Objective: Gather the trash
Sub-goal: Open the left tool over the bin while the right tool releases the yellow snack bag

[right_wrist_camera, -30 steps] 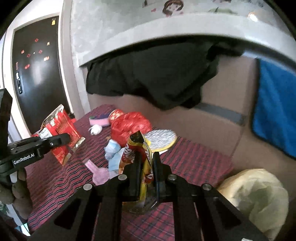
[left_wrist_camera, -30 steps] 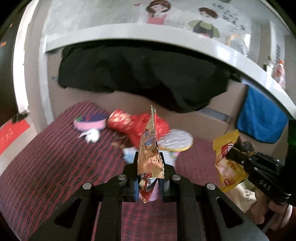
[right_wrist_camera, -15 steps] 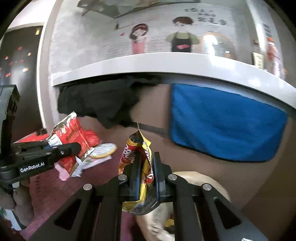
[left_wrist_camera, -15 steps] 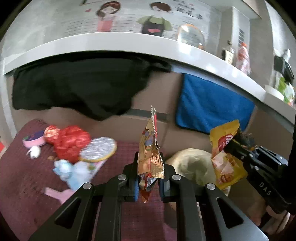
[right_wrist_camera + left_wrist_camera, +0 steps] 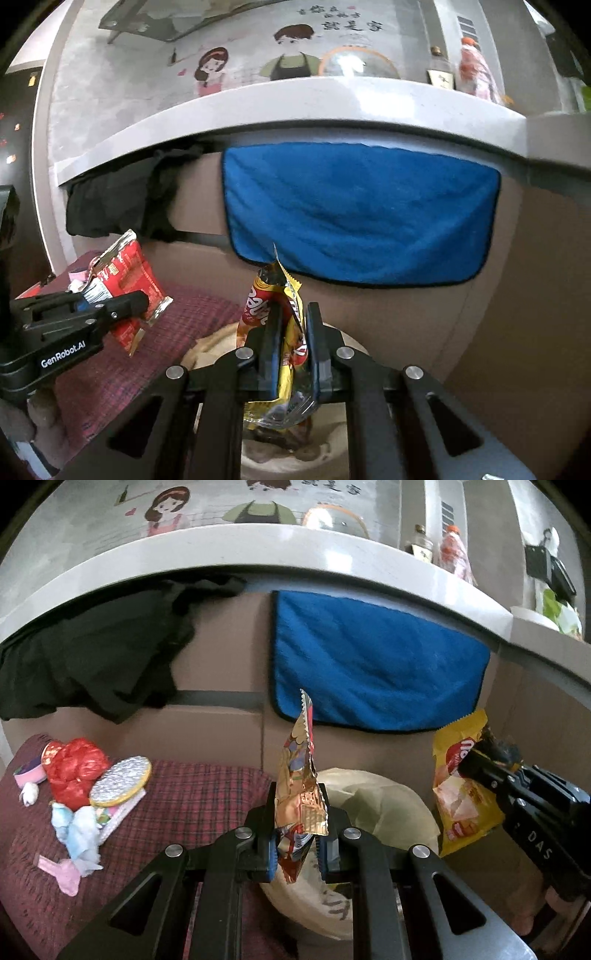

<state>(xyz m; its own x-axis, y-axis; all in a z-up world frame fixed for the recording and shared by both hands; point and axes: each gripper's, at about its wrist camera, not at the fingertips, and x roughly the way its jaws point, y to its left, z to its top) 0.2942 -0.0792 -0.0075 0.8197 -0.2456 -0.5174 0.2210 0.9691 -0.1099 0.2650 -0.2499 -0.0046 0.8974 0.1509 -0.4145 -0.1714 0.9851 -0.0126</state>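
Note:
My left gripper (image 5: 295, 843) is shut on a red and gold snack wrapper (image 5: 301, 786), held upright over the cream-lined trash bin (image 5: 373, 805). My right gripper (image 5: 290, 350) is shut on a yellow chip bag (image 5: 284, 314) just above the bin's opening (image 5: 210, 343). In the left wrist view the chip bag (image 5: 461, 782) and the right gripper (image 5: 480, 771) show at the right. In the right wrist view the wrapper (image 5: 125, 273) and the left gripper (image 5: 144, 299) show at the left.
More trash lies on the plaid cloth (image 5: 192, 794) at the left: a red bag (image 5: 74, 771), a silver disc (image 5: 122, 781), tissues (image 5: 79, 830) and a pink scrap (image 5: 61, 871). A blue towel (image 5: 373, 672) and a black cloth (image 5: 92, 657) hang from the counter behind.
Both grippers have swung right from the trash pile to the bin, each still holding its bag. The bin now sits directly beneath them.

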